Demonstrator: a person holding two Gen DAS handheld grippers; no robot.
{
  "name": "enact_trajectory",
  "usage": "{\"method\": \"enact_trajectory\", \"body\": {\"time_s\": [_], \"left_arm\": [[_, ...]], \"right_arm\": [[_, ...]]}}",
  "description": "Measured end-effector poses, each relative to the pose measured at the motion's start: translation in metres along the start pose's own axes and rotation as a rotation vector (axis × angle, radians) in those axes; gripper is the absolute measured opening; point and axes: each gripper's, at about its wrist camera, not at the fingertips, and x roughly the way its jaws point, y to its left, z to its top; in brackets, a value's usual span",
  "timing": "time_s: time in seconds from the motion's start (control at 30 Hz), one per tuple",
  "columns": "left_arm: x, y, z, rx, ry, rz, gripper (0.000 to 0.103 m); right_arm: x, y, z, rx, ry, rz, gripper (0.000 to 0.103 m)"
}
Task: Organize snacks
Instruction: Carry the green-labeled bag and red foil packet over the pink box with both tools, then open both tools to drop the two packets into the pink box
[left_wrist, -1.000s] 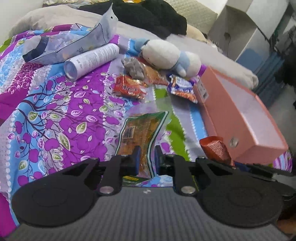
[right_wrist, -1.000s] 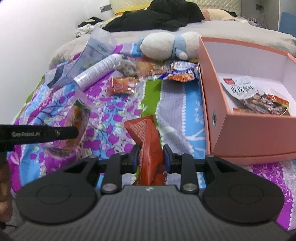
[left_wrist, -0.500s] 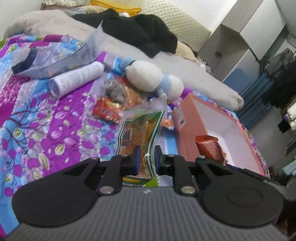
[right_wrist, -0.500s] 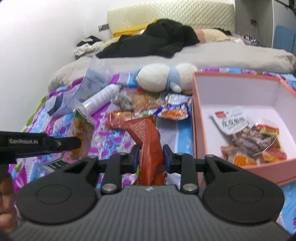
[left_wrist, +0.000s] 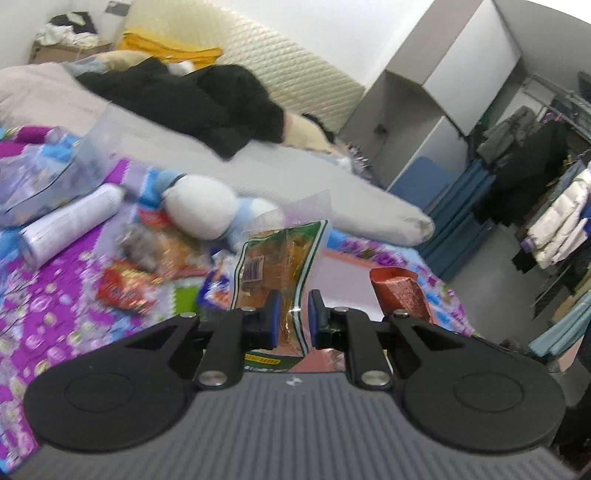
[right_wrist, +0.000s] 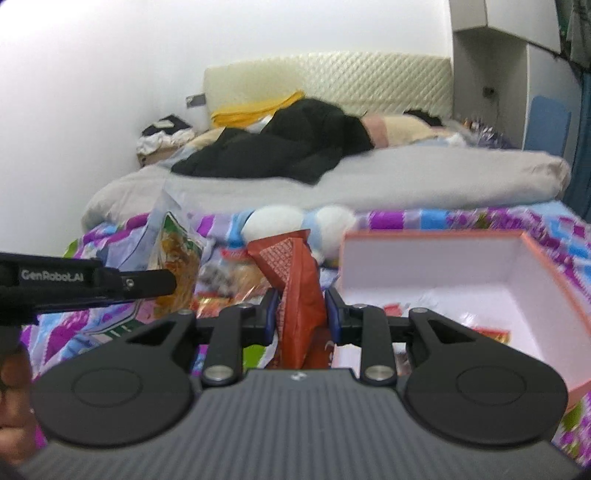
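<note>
Several loose snacks (left_wrist: 122, 291) & plush toy (left_wrist: 201, 206) beside pink box (right_wrist: 554, 280).

Box (right_wrist: 436, 258) on the bedspread (right_wrist: 480, 218) right of loose snack packets (left_wrist: 123, 293), plush toy (left_wrist: 201, 206) behind them.

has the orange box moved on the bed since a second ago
Cannot tell. The orange box sits differently in the right wrist view, but so does the plush toy beside it, so the camera moved.

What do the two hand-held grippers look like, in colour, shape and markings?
Both the left gripper and the right gripper have matte black linkage arms with round disc bases, silver pivot screws, blue finger pads and a ribbed grey body. The left one's side reads "GenRobot.AI".
</note>
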Motion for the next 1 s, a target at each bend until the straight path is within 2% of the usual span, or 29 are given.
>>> {"method": "enact_trajectory", "body": {"time_s": [0.27,0.43,0.6,0.7,0.77,0.9,1.0], "left_arm": [[0.011,-0.059,0.037,0.032,-0.066,-0.107,0.018],[0.025,-0.099,0.057,0.068,-0.071,-0.155,0.018],[0.061,-0.128,0.075,0.042,0.011,-0.213,0.018],[0.092,-0.145,0.084,0.033,0.066,-0.218,0.018],[0.117,-0.154,0.085,0.037,0.121,-0.206,0.018],[0.166,-0.170,0.079,0.066,0.238,-0.158,0.018],[0.198,-0.166,0.067,0.058,0.327,-0.118,0.018]], "right_arm": [[-0.014,-0.024,0.033,-0.033,-0.083,-0.059,0.031],[-0.019,-0.036,0.052,-0.081,-0.117,-0.084,0.031],[-0.020,-0.064,0.066,-0.073,-0.122,-0.111,0.029],[-0.015,-0.085,0.073,-0.061,-0.109,-0.148,0.029],[-0.010,-0.100,0.075,-0.044,-0.090,-0.167,0.024],[0.015,-0.138,0.071,0.027,0.008,-0.190,0.022],[0.035,-0.161,0.058,0.070,0.099,-0.194,0.022]]}}
